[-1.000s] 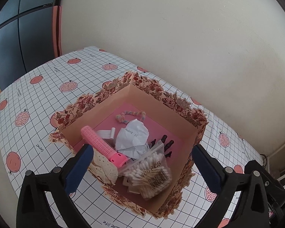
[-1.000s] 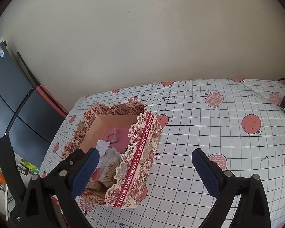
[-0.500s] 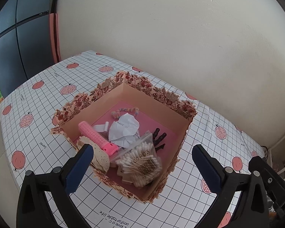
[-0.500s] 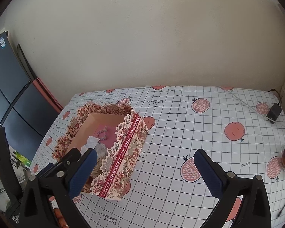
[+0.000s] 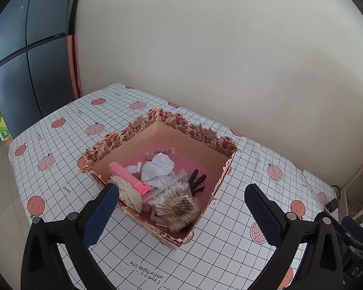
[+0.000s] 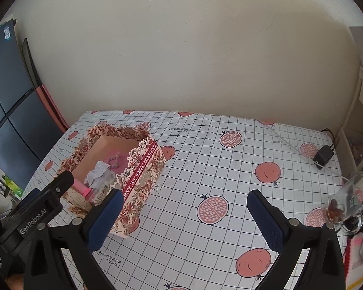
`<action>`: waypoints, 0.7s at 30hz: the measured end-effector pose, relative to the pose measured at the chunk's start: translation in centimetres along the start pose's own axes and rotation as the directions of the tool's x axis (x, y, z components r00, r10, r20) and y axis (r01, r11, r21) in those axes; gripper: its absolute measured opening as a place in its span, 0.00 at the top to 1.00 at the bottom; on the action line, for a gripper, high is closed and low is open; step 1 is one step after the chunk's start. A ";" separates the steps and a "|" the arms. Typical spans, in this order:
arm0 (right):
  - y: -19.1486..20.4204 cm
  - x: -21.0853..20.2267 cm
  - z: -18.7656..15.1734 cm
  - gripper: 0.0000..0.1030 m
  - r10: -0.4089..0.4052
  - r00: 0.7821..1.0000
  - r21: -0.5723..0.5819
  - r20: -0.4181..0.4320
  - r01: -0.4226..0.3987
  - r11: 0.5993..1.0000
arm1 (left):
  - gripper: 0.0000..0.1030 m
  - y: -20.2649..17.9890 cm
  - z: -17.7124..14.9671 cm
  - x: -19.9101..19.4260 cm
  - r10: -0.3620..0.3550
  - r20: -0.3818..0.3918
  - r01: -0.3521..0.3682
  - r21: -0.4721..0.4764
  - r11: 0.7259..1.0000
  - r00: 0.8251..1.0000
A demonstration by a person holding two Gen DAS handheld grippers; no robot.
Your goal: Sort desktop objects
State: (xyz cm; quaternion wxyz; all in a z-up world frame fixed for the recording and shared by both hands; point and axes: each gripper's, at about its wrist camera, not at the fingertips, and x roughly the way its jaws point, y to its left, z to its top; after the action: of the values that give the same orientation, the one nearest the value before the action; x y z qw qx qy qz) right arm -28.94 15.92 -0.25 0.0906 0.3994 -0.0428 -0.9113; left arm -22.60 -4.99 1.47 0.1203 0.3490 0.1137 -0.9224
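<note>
A floral cardboard box stands on the checked tablecloth. Inside lie a pink hair roller, a crumpled white paper, a bag of cotton swabs, a black claw clip, a beige lace piece and a braided hair tie. My left gripper hovers open above the box's near corner, holding nothing. My right gripper hangs open over bare cloth right of the box. The left gripper's body shows in the right wrist view.
A black power adapter with a white cable lies at the table's far right. A glass mug stands at the right edge, with blurred items beside it. A dark fridge stands left of the table; a wall runs behind.
Both grippers have pulled back and risen from the box, which now looks smaller and farther. The mug and adapter came into the right wrist view. Both stay open.
</note>
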 end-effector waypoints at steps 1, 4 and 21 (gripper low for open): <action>-0.1 -0.3 -0.1 0.00 -0.004 1.000 -0.002 0.003 0.004 1.000 | 0.00 -0.2 -0.1 -0.2 -0.001 0.001 0.001 0.005 1.000 1.000; -0.6 -1.1 -0.4 0.00 0.008 1.000 0.021 0.008 -0.008 1.000 | 0.00 -0.5 -0.5 -1.0 -0.019 0.015 0.019 0.010 1.000 1.000; -1.4 -1.0 -4.0 0.00 -0.017 0.997 0.036 -0.074 0.019 0.999 | 0.00 -0.1 -4.1 -1.4 0.030 0.004 -0.030 0.141 0.990 1.000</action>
State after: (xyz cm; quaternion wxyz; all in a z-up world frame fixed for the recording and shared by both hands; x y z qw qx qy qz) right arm -25.54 17.44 -2.42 0.0766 0.4346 -0.0525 -0.8958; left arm -19.04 -3.44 -0.58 0.1092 0.3576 0.0431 -0.9265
